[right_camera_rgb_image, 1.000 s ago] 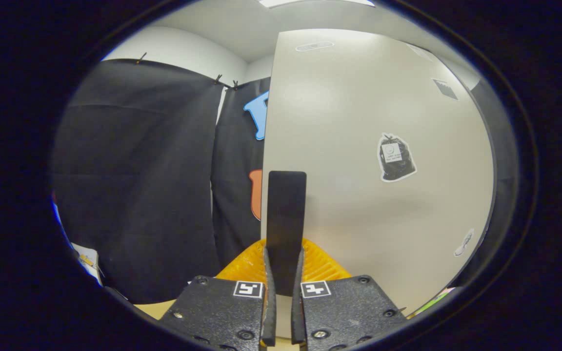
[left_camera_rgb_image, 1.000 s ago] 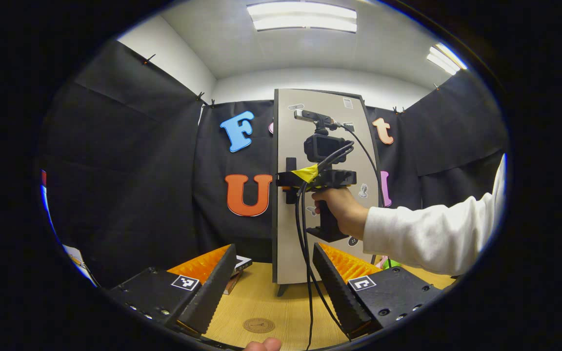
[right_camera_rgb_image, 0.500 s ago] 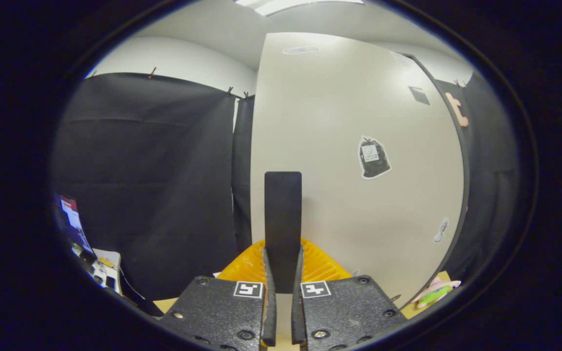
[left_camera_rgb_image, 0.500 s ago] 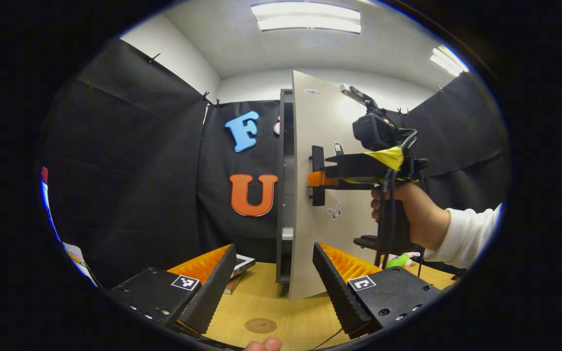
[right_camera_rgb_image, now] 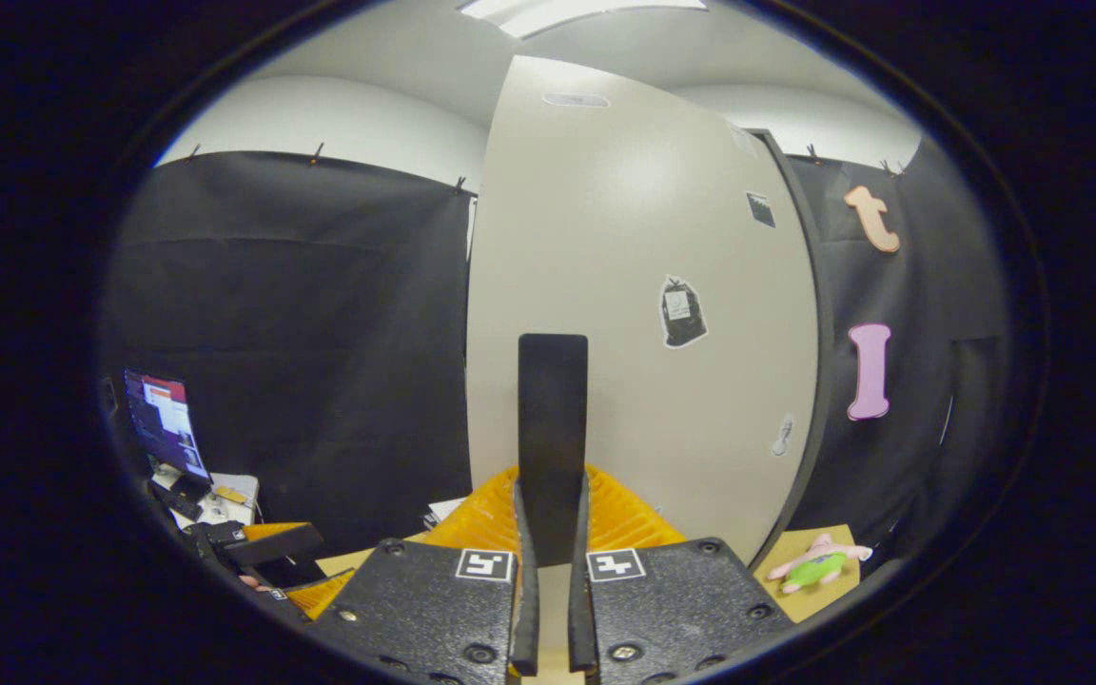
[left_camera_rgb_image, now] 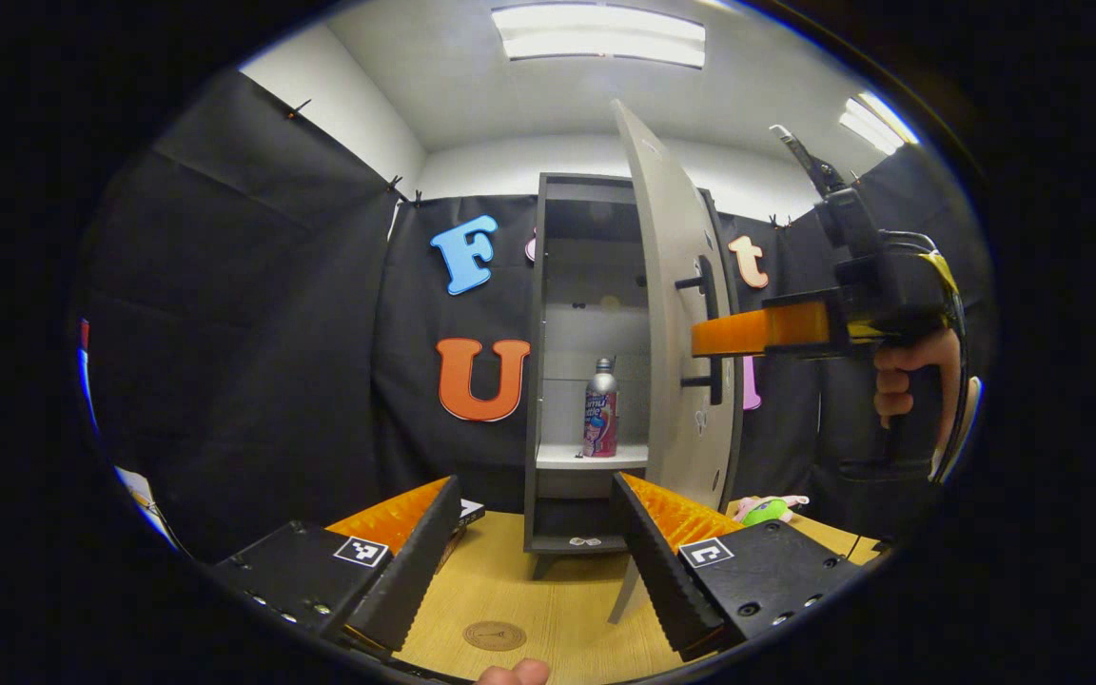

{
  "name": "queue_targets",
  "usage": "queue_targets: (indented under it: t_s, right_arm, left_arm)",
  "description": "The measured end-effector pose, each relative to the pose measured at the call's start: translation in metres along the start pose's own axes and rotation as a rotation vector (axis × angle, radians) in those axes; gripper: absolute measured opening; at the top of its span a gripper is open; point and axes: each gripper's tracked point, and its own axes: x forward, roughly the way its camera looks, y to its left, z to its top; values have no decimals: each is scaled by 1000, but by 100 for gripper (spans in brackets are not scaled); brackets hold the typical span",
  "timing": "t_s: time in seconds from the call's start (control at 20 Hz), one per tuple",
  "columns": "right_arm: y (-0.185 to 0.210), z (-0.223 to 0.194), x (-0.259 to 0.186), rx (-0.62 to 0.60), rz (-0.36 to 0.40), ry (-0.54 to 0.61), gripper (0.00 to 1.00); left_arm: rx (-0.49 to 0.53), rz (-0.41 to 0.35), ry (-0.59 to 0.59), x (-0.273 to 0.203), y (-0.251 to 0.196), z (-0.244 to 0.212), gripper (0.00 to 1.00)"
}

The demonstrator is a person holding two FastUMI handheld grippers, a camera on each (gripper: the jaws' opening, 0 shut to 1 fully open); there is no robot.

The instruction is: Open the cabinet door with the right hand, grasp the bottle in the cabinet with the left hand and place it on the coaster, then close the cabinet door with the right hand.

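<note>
Nearest in the left gripper view, the left gripper is being held wide apart above the table, with nothing between its fingers; the coaster is lying just below, partly cut off. Farther back, the door handle is being clamped by the right gripper. Behind the cabinet door, the bottle is standing on a cabinet shelf.
</note>
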Motion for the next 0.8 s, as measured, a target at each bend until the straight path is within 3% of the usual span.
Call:
queue_targets:
  t_s: [0.15,0.45,0.8]
  right_arm:
    - [-4,0,-16,14,-1,19,15]
    - [-30,-1,-38,5,-76,18,14]
    - [-69,-1,-61,34,-231,11,14]
  left_arm:
    - [8,-11,4,0,-7,0,95]
    - [-9,-44,5,-11,-34,1,95]
    - [18,-95,5,-29,-66,3,95]
